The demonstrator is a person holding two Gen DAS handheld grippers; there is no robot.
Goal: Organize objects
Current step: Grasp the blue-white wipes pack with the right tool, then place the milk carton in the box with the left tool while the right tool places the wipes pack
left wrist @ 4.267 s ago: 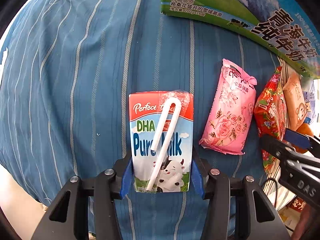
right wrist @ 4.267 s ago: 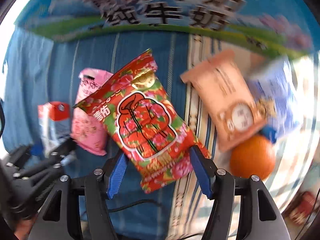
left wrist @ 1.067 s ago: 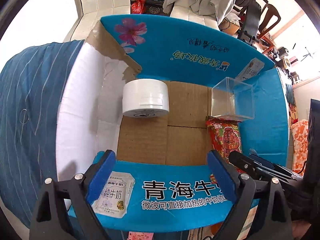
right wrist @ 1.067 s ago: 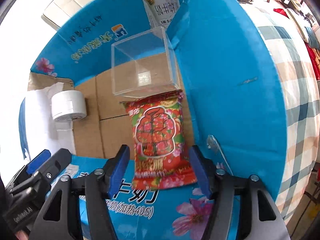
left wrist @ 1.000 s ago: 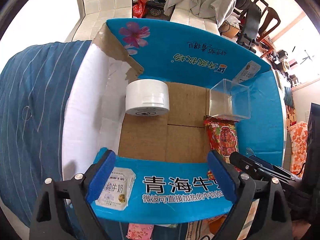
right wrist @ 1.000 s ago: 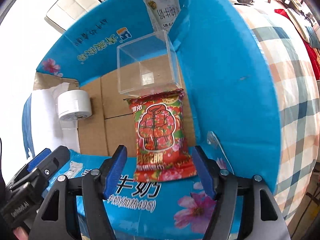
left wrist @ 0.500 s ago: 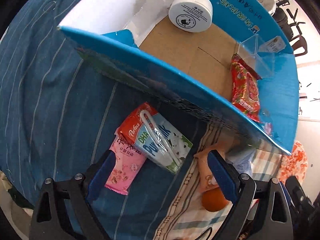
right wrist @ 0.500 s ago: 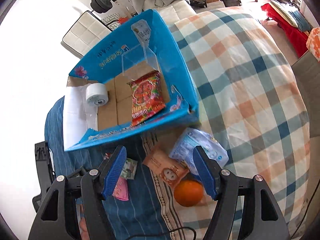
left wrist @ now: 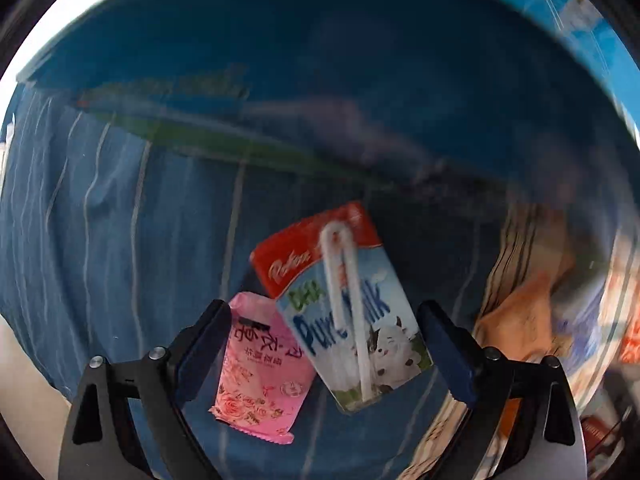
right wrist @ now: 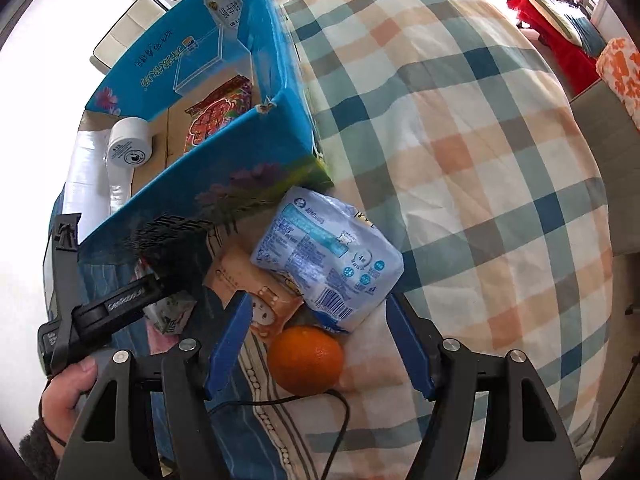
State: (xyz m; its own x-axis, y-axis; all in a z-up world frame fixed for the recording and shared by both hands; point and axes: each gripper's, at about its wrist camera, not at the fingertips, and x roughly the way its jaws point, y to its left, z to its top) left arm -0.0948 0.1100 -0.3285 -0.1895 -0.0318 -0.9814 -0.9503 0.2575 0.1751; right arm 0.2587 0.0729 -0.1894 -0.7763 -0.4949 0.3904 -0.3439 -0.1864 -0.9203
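My left gripper (left wrist: 320,344) is open and hangs low over a milk carton (left wrist: 340,304) with a white straw, which lies partly on a pink packet (left wrist: 262,368) on the blue striped cloth. My right gripper (right wrist: 320,344) is open above an orange (right wrist: 306,360), a light blue packet (right wrist: 326,256) and an orange-brown packet (right wrist: 256,292). The blue cardboard box (right wrist: 280,60) holds a red snack bag (right wrist: 216,114), a white round tub (right wrist: 128,148) and a clear plastic box (right wrist: 208,60). The left gripper's body (right wrist: 120,300) shows in the right wrist view.
The box wall (left wrist: 320,100) fills the far side of the left wrist view. A plaid blanket (right wrist: 480,160) covers the bed to the right. A black cable (right wrist: 304,400) runs under the orange. An orange-brown packet (left wrist: 524,320) lies blurred at the right.
Both grippers have come back from over the box to the loose items. The left one has dropped close to the milk carton; the right one has descended toward the orange and packets.
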